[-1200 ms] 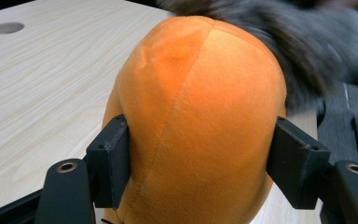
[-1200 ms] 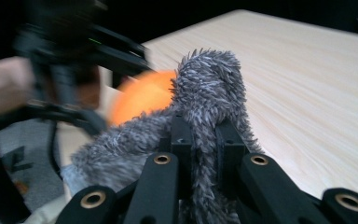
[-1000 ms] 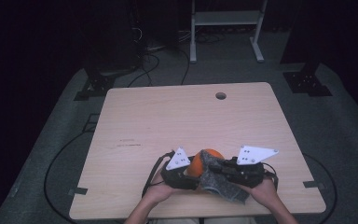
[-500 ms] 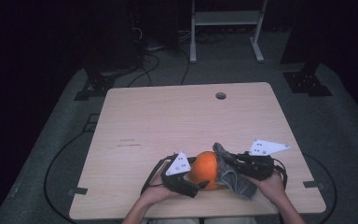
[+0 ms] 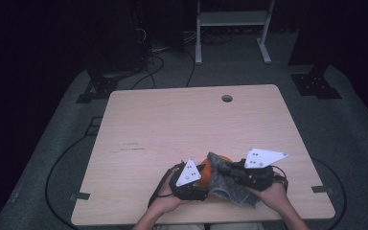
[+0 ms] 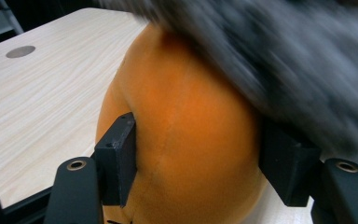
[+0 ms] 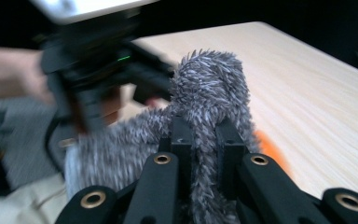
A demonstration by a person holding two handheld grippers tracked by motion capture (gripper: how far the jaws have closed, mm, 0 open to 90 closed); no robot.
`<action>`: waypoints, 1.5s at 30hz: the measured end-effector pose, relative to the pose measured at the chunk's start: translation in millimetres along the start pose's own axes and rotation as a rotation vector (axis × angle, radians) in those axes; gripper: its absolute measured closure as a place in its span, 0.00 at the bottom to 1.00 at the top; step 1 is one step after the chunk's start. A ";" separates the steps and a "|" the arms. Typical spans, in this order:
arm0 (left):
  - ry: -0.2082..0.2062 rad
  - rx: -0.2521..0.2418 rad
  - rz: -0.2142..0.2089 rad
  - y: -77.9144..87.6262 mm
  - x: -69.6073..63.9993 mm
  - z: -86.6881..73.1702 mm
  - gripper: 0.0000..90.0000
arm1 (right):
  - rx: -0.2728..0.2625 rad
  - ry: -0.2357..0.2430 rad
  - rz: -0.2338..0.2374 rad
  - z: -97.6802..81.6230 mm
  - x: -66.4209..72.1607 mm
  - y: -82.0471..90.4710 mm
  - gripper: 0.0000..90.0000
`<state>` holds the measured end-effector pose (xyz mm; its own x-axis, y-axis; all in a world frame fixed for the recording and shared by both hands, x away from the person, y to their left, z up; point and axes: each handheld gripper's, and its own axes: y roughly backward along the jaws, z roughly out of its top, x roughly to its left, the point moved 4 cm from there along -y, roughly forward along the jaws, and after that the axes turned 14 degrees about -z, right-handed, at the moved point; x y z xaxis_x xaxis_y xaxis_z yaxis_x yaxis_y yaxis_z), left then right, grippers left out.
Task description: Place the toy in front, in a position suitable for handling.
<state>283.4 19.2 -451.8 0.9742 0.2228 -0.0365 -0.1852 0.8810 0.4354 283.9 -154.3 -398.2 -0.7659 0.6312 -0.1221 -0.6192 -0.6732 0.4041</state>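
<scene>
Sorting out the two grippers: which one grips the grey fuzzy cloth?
The right gripper: its jaws pinch a fold of the grey fuzzy cloth. The left gripper instead straddles the orange ball.

Orange ball, grey fuzzy cloth, black grippers on pale wood

The ball [image 6: 186,140] is plain orange, a shade darker along a faint seam. The cloth [image 7: 209,93] over its right side is mottled grey, dark fibres tipped with white. Both grippers, left gripper [image 5: 191,184] and right gripper [image 5: 242,175], are black, each topped by a pale grey plate with small dark dots; brass-coloured rivets show on the black jaws. The table [image 5: 172,124] is light beige wood grain with a dark round hole at its far edge. The floor [image 5: 354,129] is grey, crossed by black cables.
</scene>
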 end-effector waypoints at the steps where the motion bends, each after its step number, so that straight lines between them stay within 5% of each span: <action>1: -0.010 0.006 -0.006 -0.6 -1.4 -0.2 0.39 | -0.004 -0.032 -0.027 -2.4 -9.2 2.1 0.90; 6: -0.040 0.000 -0.082 0.5 -2.5 1.6 0.32 | 0.015 -0.098 -0.016 -15.9 -26.5 7.9 0.89; 10: 0.014 -0.006 -0.041 -1.8 7.0 -0.7 0.15 | 0.024 -0.089 -0.008 -18.2 -28.3 9.6 0.90; 15: -0.035 0.024 -0.043 -6.4 0.2 -4.1 0.30 | 0.052 -0.025 0.025 -7.9 -8.3 7.1 0.90; 17: -0.070 0.043 -0.041 -7.0 -4.5 -4.1 0.33 | 0.052 -0.026 0.079 -1.8 3.3 3.3 0.90; 19: -0.095 0.065 -0.036 -6.0 -7.5 -4.4 0.36 | 0.073 0.013 0.055 1.2 8.9 -1.8 0.90; 25: -0.109 0.050 -0.050 -5.5 -8.5 -3.9 0.40 | 0.047 -0.098 -0.017 -10.1 -22.7 3.3 0.90; 27: -0.093 0.035 -0.043 -4.8 -6.4 -3.7 0.40 | 0.049 -0.130 -0.034 -17.4 -33.9 6.6 0.90; 31: 0.007 -0.027 -0.043 0.2 5.6 -5.9 0.41 | 0.059 -0.192 -0.048 -31.2 -47.6 10.6 0.90; 35: 0.098 -0.075 -0.044 6.3 15.8 -9.5 0.41 | 0.054 -0.196 -0.042 -31.6 -47.9 11.8 0.90; 38: 0.146 -0.101 -0.039 8.9 21.7 -12.0 0.40 | 0.052 -0.166 -0.047 -27.0 -41.9 11.6 0.90; 42: 0.209 -0.129 -0.030 9.9 27.4 -13.4 0.40 | 0.032 -0.129 0.007 -15.7 -24.7 9.1 0.90; 45: 0.213 -0.124 -0.030 11.2 28.4 -14.5 0.39 | 0.038 -0.051 0.003 -9.6 -8.9 3.9 0.90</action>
<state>307.1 41.5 -461.0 0.9326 0.2669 -0.2428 -0.1835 0.9303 0.3176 286.6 -166.3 -404.2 -0.7577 0.6483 -0.0749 -0.6089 -0.6611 0.4384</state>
